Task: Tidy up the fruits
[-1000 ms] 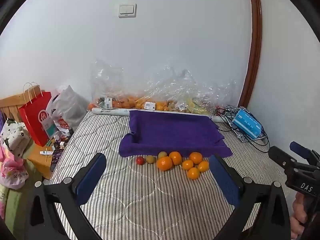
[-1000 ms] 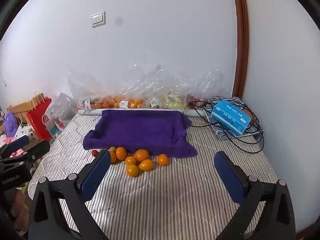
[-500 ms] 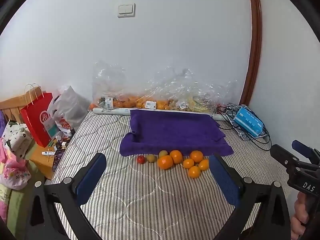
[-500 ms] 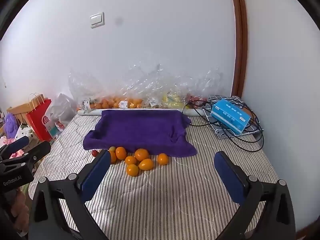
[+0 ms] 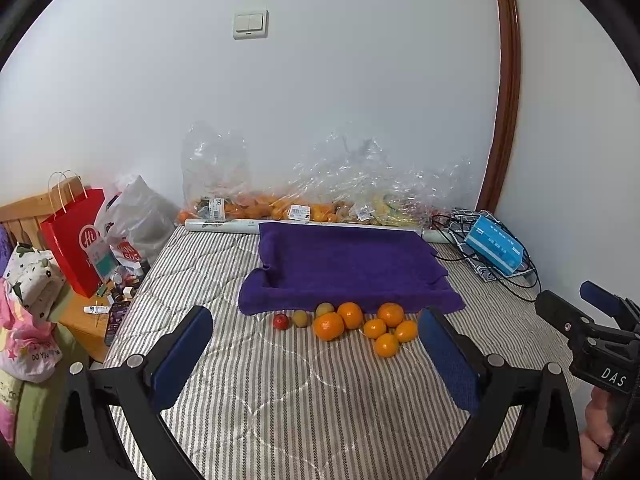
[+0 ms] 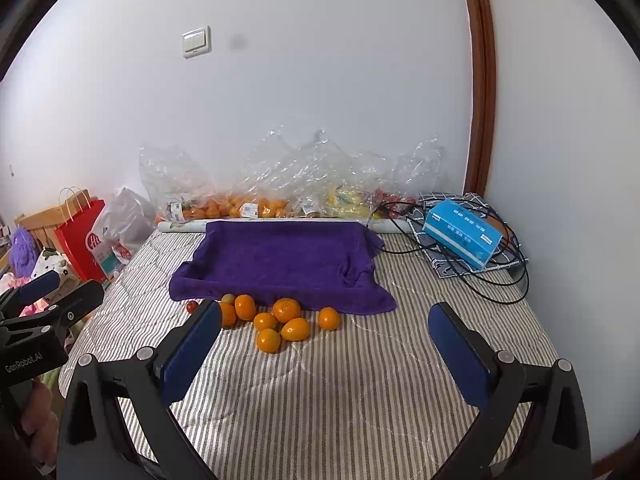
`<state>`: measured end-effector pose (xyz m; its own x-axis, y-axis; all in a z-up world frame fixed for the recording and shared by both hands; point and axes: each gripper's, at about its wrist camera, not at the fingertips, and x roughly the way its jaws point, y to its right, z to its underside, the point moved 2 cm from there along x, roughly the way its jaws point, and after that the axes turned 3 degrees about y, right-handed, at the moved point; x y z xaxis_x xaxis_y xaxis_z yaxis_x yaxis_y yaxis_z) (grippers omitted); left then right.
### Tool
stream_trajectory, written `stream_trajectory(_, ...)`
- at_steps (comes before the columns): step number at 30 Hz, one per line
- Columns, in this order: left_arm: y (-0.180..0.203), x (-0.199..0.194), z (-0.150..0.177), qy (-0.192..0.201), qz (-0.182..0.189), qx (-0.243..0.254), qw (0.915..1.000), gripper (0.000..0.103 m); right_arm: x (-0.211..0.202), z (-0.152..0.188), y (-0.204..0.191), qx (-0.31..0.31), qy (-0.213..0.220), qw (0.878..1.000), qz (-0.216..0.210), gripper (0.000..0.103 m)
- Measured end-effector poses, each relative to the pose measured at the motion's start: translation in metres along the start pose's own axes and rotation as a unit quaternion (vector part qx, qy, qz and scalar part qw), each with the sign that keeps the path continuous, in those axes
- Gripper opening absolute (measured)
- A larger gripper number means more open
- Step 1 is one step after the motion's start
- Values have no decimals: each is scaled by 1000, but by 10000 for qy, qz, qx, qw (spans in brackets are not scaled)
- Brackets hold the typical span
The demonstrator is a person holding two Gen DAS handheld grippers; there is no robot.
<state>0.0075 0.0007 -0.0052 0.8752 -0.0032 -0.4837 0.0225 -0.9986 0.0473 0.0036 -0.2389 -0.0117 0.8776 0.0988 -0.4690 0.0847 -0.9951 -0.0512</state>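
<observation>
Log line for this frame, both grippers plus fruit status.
left gripper: open, empty | right gripper: open, empty | oranges: loose on striped mattress before purple towel | towel: no fruit on it

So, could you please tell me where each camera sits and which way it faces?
Left wrist: on the left gripper, above the striped mattress, facing the purple towel and wall; jaws open, right gripper at the right edge.
Right wrist: on the right gripper, further right, same heading; jaws open, left gripper at the left edge.
Shared: towel, oranges, blue box.
</observation>
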Motion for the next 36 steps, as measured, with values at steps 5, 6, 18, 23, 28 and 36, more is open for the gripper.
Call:
stream_trajectory(5, 1, 2, 1, -21, -4, -16, 10000, 103, -1, 1, 1, -9, 12, 10000, 15, 102)
stream_trajectory(6, 1, 2, 0, -14, -18, -4, 10000, 103, -1, 1, 1, 1, 15, 10000, 18, 102)
stream_trajectory(18, -1, 0, 2, -16, 18, -38, 10000, 103, -2, 0, 0, -2, 0, 10000, 10, 102)
stream_trajectory(23, -2, -1, 2, 1, 29, -60, 10000, 103, -3, 0, 0, -28, 2, 10000, -21, 102)
stream_trajectory(28, -1, -1, 2, 6, 1, -41, 10000, 103, -3, 1, -1, -11, 17, 10000, -33, 102)
stream_trajectory(36, -1, -2, 3, 7, 19, -68, 10000, 103, -4, 1, -4, -64, 22, 10000, -33, 102)
